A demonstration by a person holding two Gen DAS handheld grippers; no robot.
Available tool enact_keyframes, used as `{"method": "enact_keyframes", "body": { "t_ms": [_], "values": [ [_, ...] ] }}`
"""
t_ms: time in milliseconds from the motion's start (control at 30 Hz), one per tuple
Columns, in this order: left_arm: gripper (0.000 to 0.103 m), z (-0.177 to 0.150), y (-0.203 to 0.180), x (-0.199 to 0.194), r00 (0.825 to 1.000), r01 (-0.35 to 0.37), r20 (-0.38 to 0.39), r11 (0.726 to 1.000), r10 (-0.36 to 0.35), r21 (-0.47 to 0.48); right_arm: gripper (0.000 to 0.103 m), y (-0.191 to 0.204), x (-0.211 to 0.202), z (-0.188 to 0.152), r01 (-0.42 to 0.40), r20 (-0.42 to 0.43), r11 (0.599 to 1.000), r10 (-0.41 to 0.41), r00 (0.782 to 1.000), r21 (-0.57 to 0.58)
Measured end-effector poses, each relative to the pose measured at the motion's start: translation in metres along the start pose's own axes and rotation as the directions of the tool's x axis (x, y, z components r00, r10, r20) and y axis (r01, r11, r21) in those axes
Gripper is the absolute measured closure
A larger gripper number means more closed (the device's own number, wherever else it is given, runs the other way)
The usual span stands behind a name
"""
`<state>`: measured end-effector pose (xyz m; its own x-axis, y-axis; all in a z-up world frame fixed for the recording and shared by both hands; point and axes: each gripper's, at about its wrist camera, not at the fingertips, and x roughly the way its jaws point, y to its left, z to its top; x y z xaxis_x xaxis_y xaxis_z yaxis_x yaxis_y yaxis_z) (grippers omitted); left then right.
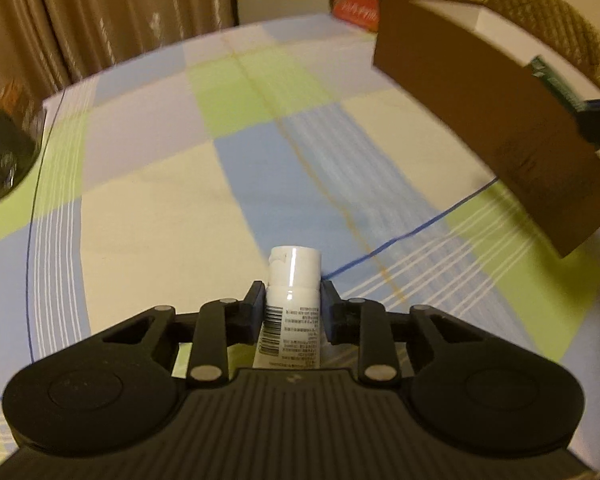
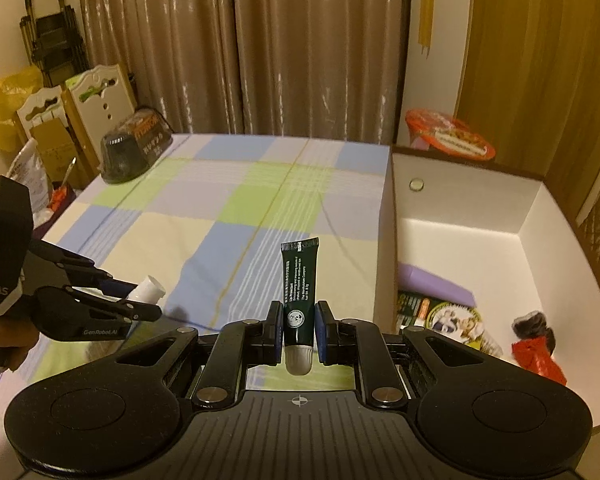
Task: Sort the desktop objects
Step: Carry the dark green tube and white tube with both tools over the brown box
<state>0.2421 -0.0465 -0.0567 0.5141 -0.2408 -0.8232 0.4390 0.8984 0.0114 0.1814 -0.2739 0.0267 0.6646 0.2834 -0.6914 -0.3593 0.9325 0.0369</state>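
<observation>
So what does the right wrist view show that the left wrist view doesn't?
Only the right wrist view: the box's white inside with a purple item, printed packets and a red wrapper; the right gripper shut on a dark green tube.
Only the left wrist view: the barcode label on the white tube.
Both: the white tube, left gripper, checked cloth, brown box.

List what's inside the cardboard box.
In the box: a purple item, printed packets, a red-and-dark object and a small round disc. The near wall and hand-held gripper hide the front corner.
</observation>
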Motion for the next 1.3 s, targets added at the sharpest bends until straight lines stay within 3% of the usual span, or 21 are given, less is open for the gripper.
{"method": "enact_keyframes", "body": {
  "t_ms": [467, 867, 1100, 1300],
  "values": [
    [0.079, 0.083, -0.075, -0.047, 0.979, 0.088, 0.170, 0.987, -0.110, 0.136, 0.088, -0.054, -0.056, 0.013, 0.111, 0.121, 0.990, -0.121, 0.985, 0.089],
    [0.079, 0.146, -0.175, -0.056, 0.944, 0.194, 0.205, 0.939, -0.257, 0.285, 0.088, -0.126, -0.083, 0.000, 0.225, 0.099, 0.953, -0.248, 0.964, 0.205],
    [0.079, 0.162, -0.216, -0.057, 0.937, 0.231, 0.195, 0.935, -0.288, 0.270, 0.088, -0.156, -0.087, -0.012, 0.218, 0.066, 0.954, -0.236, 0.970, 0.207],
    [0.079, 0.165, -0.245, -0.057, 0.946, 0.226, 0.186, 0.950, -0.267, 0.217, 0.088, -0.178, -0.080, -0.019, 0.171, 0.042, 0.969, -0.182, 0.982, 0.178]
  ]
}}
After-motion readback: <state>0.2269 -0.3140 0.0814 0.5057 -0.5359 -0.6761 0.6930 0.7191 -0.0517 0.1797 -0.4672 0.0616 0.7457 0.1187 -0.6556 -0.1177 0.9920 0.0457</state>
